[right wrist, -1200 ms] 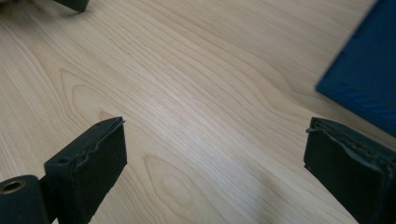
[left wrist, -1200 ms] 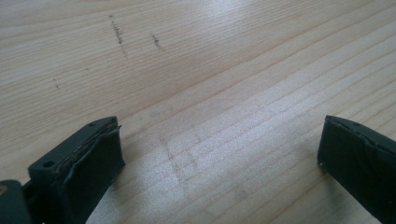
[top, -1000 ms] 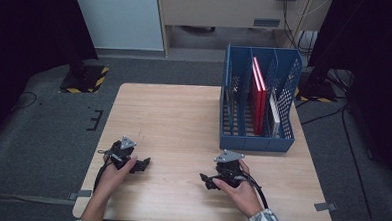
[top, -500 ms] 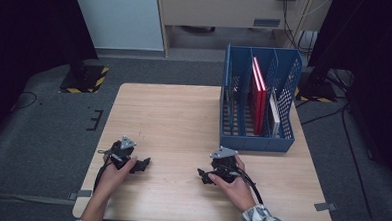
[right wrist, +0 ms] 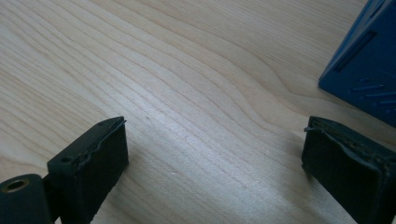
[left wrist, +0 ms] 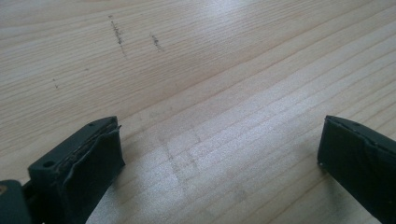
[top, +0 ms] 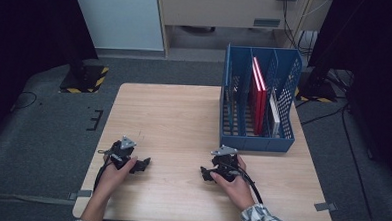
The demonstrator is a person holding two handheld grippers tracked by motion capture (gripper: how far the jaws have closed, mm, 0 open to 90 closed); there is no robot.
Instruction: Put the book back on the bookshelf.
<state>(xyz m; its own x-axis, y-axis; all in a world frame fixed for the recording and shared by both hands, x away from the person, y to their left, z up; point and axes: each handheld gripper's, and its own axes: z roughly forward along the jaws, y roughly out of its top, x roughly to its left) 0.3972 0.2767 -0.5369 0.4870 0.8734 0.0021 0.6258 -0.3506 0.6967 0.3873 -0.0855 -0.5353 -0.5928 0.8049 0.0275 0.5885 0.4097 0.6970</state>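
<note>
Resting low on the wooden desk (top: 183,120): left gripper (top: 142,165) and right gripper (top: 204,174), both spread wide, empty, near blue file rack (top: 255,141).

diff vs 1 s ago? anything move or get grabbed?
Only the right gripper shifted a little to the left along the table's near edge. Nothing was taken hold of or let go: both grippers have jaws open over bare wood. The left gripper, blue rack and red book stayed put.
</note>
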